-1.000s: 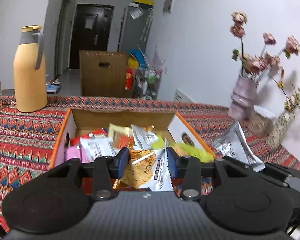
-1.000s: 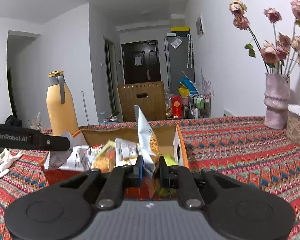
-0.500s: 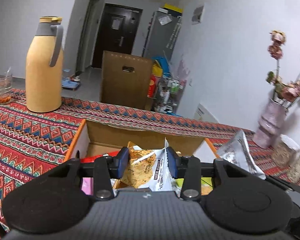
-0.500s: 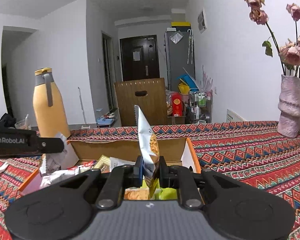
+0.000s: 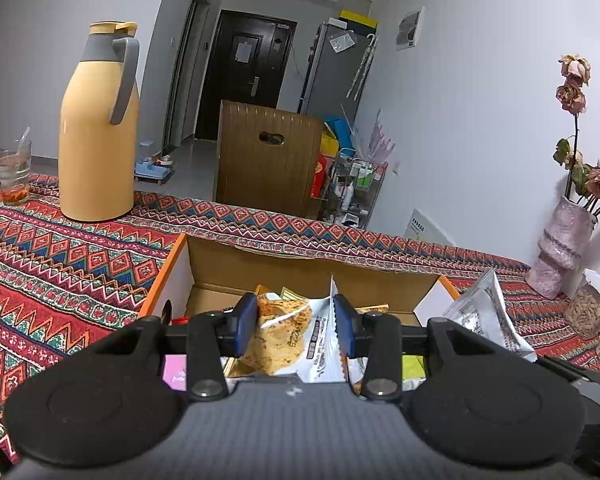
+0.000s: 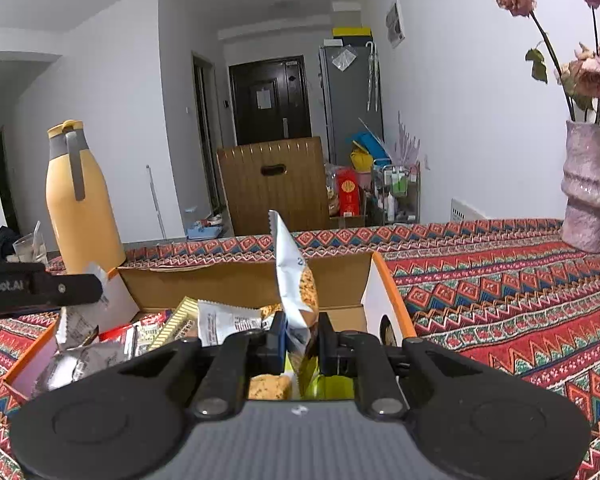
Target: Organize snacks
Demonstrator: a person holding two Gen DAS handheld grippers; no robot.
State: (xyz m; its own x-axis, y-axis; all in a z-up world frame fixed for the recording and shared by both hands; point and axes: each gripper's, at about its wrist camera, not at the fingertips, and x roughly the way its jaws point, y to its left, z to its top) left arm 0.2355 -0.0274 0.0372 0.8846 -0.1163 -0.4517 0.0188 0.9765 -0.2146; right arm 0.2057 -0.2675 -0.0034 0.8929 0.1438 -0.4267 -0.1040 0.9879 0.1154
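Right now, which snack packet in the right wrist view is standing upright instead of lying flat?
The white cracker packet pinched in the right claw; the other packets lie flat in the cardboard box.

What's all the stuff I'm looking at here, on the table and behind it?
Cardboard box: one, brown with orange edges, on the table, open.
Loose snack packets: several, mixed colours, inside the box.
Held snack packets: two, white with orange print; one in the left gripper, one in the right.
Thermos jug: one, yellow with grey handle, far left of table.
Glass: one, clear, beside the jug.
Vase of dried roses: one, pink, right side.
Tablecloth: one, red patterned.
Chair: one, brown, behind the table.
Left gripper: black, shut on a packet.
Right gripper: black, shut on a packet.
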